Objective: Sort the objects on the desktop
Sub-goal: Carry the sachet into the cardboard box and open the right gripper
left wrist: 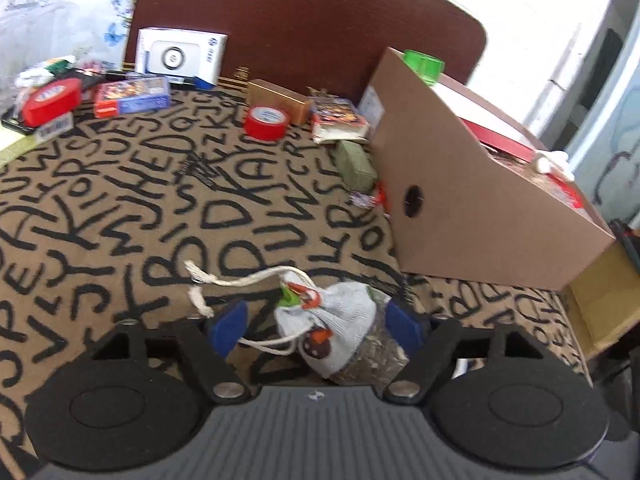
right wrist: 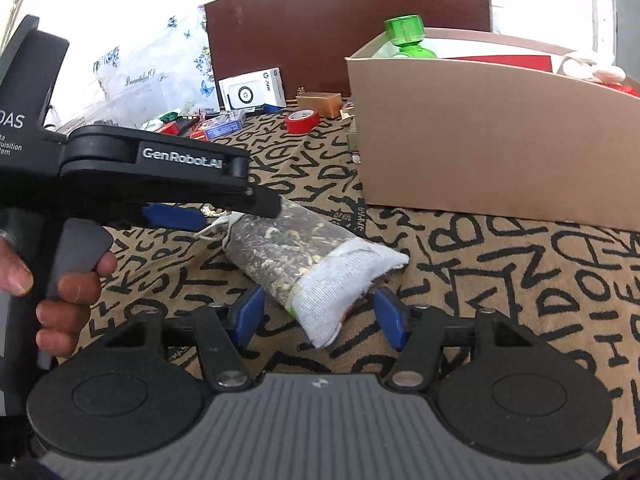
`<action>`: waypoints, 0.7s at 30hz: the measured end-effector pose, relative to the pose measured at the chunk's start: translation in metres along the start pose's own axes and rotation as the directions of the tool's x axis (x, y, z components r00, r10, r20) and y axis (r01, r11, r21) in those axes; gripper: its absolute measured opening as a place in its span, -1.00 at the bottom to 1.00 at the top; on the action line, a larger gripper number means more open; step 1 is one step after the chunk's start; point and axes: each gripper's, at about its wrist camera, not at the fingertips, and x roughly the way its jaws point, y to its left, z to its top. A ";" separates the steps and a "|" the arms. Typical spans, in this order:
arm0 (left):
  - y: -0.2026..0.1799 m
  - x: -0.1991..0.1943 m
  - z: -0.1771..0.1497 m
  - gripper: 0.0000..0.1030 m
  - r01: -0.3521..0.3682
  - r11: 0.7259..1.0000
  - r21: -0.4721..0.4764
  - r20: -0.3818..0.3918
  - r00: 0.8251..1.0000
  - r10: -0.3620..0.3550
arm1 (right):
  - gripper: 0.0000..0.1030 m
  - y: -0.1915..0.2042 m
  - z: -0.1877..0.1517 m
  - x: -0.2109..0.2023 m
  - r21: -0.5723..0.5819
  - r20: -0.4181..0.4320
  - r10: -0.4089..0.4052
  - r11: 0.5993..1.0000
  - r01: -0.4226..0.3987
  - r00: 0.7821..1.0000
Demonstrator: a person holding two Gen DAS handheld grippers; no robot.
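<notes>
Two grippers spread wide around one drawstring pouch (left wrist: 340, 332) lying on the letter-patterned cloth (left wrist: 120, 208): left gripper (left wrist: 320, 328) with blue pads (left wrist: 230, 328) well apart on either side of the pouch's tied neck, gripping nothing; right gripper (right wrist: 320, 316) likewise wide open, straddling the pouch's grey fabric end without pressing it. Just beyond the pouch, a cardboard box (left wrist: 460, 208) with a green bottle (right wrist: 406, 36) showing above its rim. Farther back on the cloth, a red tape roll (left wrist: 267, 122), a gold box (left wrist: 280, 100) and a white carton (left wrist: 180, 58).
</notes>
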 end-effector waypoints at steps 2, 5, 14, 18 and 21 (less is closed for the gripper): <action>-0.002 -0.003 -0.003 0.22 0.026 1.000 0.004 -0.002 1.000 -0.026 | 0.10 -0.001 -0.001 0.005 0.017 -0.009 0.013 1.000 -0.013 1.000; -0.013 -0.007 -0.006 0.10 0.014 0.998 0.056 0.009 1.000 -0.015 | -0.05 -0.004 -0.004 0.007 0.034 -0.005 0.031 0.999 -0.031 0.999; -0.046 -0.032 -0.008 -0.12 0.015 0.989 0.145 0.042 0.999 -0.021 | -0.29 -0.016 -0.008 -0.017 0.086 0.036 0.086 0.992 -0.089 0.996; -0.065 -0.051 -0.004 -0.14 0.030 0.983 0.179 0.091 0.995 -0.047 | -0.29 -0.025 -0.005 -0.037 0.099 0.101 0.089 0.990 -0.099 0.991; -0.083 -0.070 0.002 -0.14 0.040 0.976 0.216 0.153 0.985 -0.074 | -0.29 -0.032 0.002 -0.057 0.095 0.168 0.094 0.989 -0.111 0.981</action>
